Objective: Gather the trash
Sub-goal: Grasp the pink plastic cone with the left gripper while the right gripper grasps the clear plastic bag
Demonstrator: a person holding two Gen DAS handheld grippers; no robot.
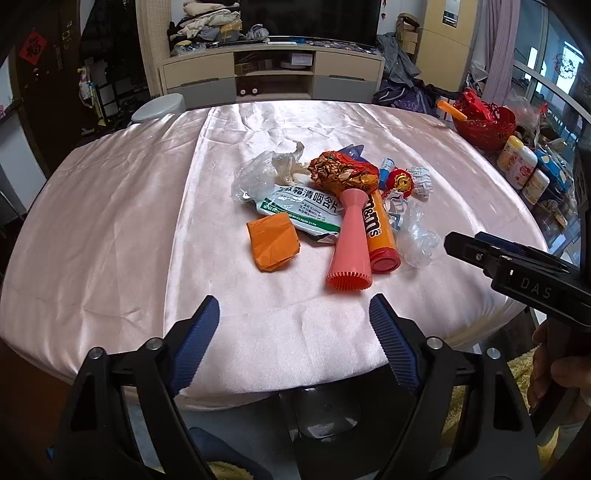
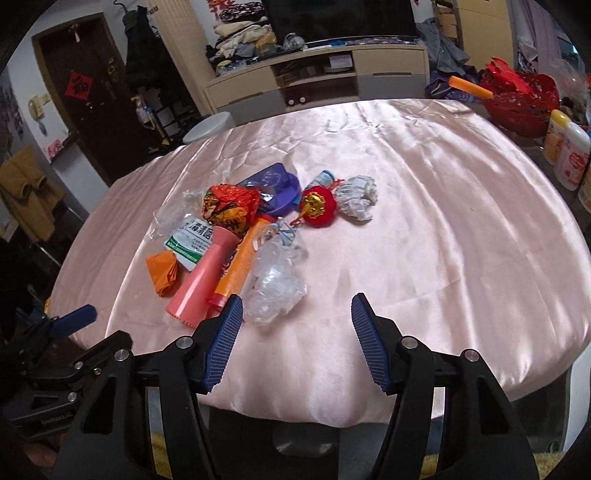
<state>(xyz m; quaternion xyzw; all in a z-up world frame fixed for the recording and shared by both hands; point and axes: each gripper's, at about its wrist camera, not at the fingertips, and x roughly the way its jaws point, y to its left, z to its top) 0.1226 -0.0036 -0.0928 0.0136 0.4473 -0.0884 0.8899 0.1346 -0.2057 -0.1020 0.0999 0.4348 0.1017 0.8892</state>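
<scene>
Both tongs gape empty; pink tube lies flat, ribbed end seemingly toward them.

Bare pink tablecloth was left open on the near and left sides. Passage at centre was blocked by a trash pile; the right edge was crowded by bottles and a red basket.

Place: I'm looking at a lived-in home living room.
Top centre: TV cabinet under a dark television.
Upper left: folded laundry, wooden door.
Middle: satin-covered table.
</scene>
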